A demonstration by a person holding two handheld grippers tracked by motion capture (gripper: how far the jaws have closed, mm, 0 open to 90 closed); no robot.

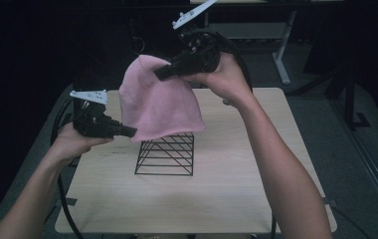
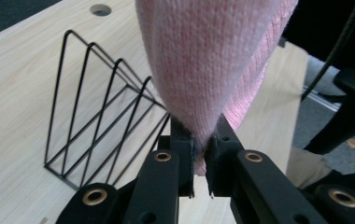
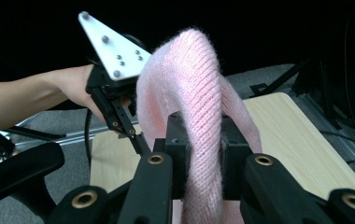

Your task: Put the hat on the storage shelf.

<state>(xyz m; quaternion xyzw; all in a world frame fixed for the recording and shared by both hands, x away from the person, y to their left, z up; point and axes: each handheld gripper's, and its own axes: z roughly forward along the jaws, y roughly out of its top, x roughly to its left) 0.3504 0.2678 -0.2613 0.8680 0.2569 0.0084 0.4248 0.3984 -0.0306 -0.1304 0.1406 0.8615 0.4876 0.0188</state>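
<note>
A pink knitted cloth (image 1: 157,102) hangs in the air between my two grippers, above a black wire rack (image 1: 166,154) that stands on the light wooden table (image 1: 227,194). My left gripper (image 1: 133,132) is shut on the cloth's lower left edge; in the left gripper view the knit (image 2: 203,60) is pinched between the pads, with my left gripper (image 2: 201,158) right of the rack (image 2: 101,116). My right gripper (image 1: 158,74), held higher, is shut on the cloth's top. In the right gripper view a ribbed fold (image 3: 199,70) is clamped in my right gripper (image 3: 203,144).
The table has a round cable hole (image 2: 100,9) near its far edge. Another desk's white leg (image 1: 281,59) stands behind the table. A dark chair part (image 3: 17,172) sits low at the left of the right gripper view. Bare tabletop lies in front of the rack.
</note>
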